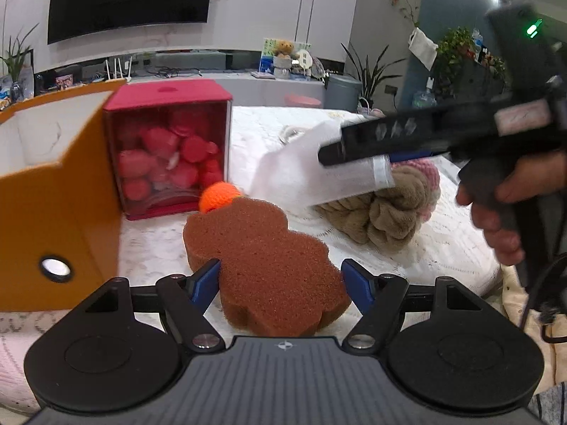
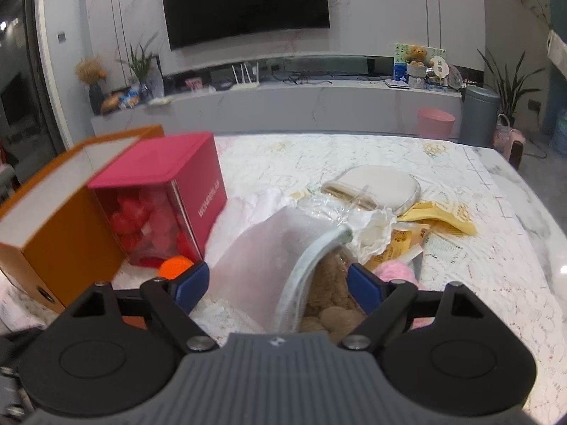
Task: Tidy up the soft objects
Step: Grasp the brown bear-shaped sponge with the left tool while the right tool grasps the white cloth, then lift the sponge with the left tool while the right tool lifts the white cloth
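A brown bear-shaped sponge [image 1: 264,258] lies on the lace-covered table between the open fingers of my left gripper [image 1: 281,278]; whether the blue pads touch it I cannot tell. An orange knitted ball [image 1: 218,195] sits behind it, also in the right wrist view [image 2: 175,266]. My right gripper [image 2: 278,285] is open, with a white mesh pouch [image 2: 273,265] between its fingers over a tan plush twist [image 2: 331,297]. In the left wrist view the right gripper [image 1: 358,150] hovers at the pouch [image 1: 304,170] above the tan plush [image 1: 382,209].
An orange box [image 1: 60,194] stands open at left, next to a red box [image 1: 170,148] with a clear front full of red soft balls. A pink plush [image 2: 395,271], a cream pad [image 2: 377,187], crumpled plastic and yellow packets [image 2: 439,221] lie further right.
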Motion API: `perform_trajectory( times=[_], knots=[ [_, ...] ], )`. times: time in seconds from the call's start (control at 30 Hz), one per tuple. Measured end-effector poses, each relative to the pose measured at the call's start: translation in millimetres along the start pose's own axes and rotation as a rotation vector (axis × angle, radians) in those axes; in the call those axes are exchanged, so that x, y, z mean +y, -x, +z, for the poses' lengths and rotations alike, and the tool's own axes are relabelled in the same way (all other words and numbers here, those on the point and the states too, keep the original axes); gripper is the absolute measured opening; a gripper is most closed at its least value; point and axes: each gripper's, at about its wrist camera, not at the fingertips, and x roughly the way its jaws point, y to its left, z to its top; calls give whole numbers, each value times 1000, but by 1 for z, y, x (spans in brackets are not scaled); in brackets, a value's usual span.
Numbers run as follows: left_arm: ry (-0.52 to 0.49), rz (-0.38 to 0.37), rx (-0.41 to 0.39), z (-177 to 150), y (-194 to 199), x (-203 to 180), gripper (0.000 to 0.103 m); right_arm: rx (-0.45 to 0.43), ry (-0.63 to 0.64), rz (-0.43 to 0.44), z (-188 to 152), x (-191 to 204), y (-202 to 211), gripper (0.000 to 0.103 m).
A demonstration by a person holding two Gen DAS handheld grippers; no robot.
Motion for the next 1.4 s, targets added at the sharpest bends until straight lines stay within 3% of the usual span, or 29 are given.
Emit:
perform_trajectory(
  times=[0.13, 0.2, 0.23, 0.3, 0.4, 0.6, 0.73, 0.87, 1.07, 1.13, 1.3, 1.4],
  knots=[
    [23, 1, -20, 6, 7, 8, 85, 20, 40, -13, -3, 6, -7, 77],
    [41, -8, -24, 8, 7, 9, 85, 27, 85, -41, -6, 8, -8, 49],
    [44, -13, -28, 8, 9, 10, 85, 33, 104, -61, -8, 8, -8, 42],
    [6, -14, -41, 7, 11, 8, 85, 23, 102, -70, -10, 5, -4, 18],
    [-86, 16, -43, 7, 15, 3, 85, 12, 81, -19, -8, 0, 4, 9],
    [-62, 56, -25, 10, 24, 12, 85, -10, 125, 28, -7, 18, 22, 8],
    [-73, 89, -2, 4, 27, 21, 85, -3, 269, 107, -13, 46, 38, 8],
    [-25, 40, 19, -9, 37, 35, 85, 62, 375, 187, -29, 72, 33, 8],
    [8, 12, 36, -11, 36, 41, 85, 74, 327, 215, -32, 76, 21, 9],
    [34, 12, 47, -8, 33, 42, 85, 66, 312, 206, -33, 74, 20, 14],
    [19, 24, 58, -15, 33, 40, 85, 37, 358, 142, -37, 72, 19, 39],
    [6, 32, 66, -16, 33, 39, 85, 16, 387, 103, -38, 71, 18, 41]
  ],
)
